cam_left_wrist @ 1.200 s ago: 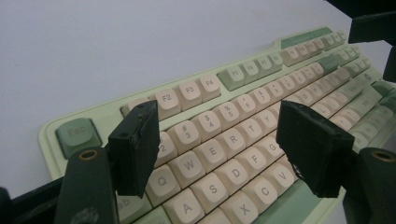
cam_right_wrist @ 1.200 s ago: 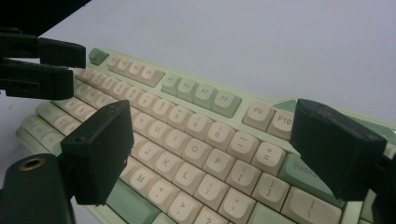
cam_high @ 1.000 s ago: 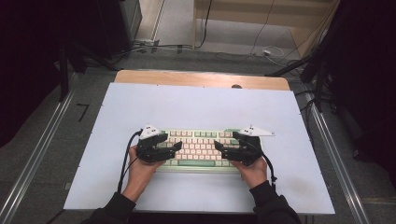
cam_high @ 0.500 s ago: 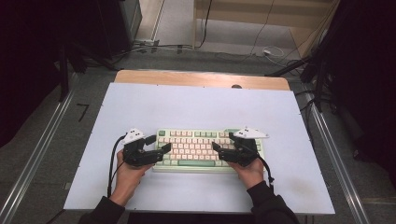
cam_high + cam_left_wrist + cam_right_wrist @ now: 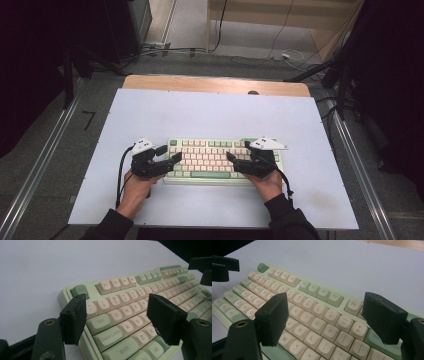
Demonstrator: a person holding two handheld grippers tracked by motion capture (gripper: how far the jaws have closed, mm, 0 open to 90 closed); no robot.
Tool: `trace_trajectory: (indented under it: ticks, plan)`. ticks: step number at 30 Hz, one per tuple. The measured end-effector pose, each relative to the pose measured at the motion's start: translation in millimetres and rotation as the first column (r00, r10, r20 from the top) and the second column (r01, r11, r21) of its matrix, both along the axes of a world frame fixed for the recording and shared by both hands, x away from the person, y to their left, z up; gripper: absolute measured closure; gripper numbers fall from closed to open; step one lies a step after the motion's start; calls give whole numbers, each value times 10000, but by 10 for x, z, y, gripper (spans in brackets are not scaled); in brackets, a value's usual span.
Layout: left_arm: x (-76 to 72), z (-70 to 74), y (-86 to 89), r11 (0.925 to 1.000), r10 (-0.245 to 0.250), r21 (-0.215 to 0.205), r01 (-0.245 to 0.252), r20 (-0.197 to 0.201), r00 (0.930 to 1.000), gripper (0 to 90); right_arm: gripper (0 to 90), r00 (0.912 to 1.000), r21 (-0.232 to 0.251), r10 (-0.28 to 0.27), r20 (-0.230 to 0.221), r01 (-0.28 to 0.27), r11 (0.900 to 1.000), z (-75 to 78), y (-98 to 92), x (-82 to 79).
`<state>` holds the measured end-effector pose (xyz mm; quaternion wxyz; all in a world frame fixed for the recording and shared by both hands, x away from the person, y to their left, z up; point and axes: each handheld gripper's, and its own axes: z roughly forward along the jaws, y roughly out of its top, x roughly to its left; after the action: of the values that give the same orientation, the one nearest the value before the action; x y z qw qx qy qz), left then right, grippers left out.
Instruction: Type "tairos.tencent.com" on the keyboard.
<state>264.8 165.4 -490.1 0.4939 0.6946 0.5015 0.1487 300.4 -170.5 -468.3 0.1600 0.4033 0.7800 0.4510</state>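
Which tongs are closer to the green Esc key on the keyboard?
Left. The left tongs hover open at the keyboard's left end, beside the Esc key. The right tongs hover open over its right half, far from it.

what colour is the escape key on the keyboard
The escape key is darker green than the pale green keyboard case; the left gripper view shows it best.

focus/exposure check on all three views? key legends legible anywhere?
High view: even light on the white table top, surroundings near black, keyboard legends too small to read. Left gripper view: legends such as Tab and Caps Lock sharp, far keys soft, table slightly washed out. Right gripper view: middle keys crisp, nearest keys slightly soft, no glare.
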Motion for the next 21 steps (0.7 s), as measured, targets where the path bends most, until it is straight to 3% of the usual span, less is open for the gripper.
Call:
trace_trajectory:
  ticks: [2, 6, 9, 11, 17, 19, 21]
  plan:
    - [9, -7, -9, 10000, -46, 11, 46, 34, 10000, 350, 221, 10000, 60, 23, -79, -22, 10000, -2, -1, 5]
    - [36, 12, -5, 9987, -143, -480, 149, 122, 9998, 400, 298, 9999, 62, 3, -147, -2, 10000, -15, 1, 29]
    - [13, 11, -26, 9997, -136, 222, 124, 538, 9985, 450, 384, 9992, 135, 187, -359, -183, 9997, -33, 3, 52]
    - [0, 7, -46, 9980, -123, 623, 88, 567, 9983, 465, 483, 9982, 104, 300, -513, -295, 9995, -42, 4, 59]
    - [-23, -16, -88, 9944, -388, 996, 349, 378, 9985, 477, 809, 9966, -194, 625, -533, -636, 9978, -57, 21, 54]
    - [-27, -20, -81, 9943, -377, 1008, 348, 275, 9989, 466, 874, 9960, -295, 678, -578, -696, 9971, -69, 33, 59]
    - [-33, -22, -72, 9958, -307, 872, 279, 311, 9990, 457, 875, 9948, -405, 745, -696, -774, 9962, -89, 49, 70]
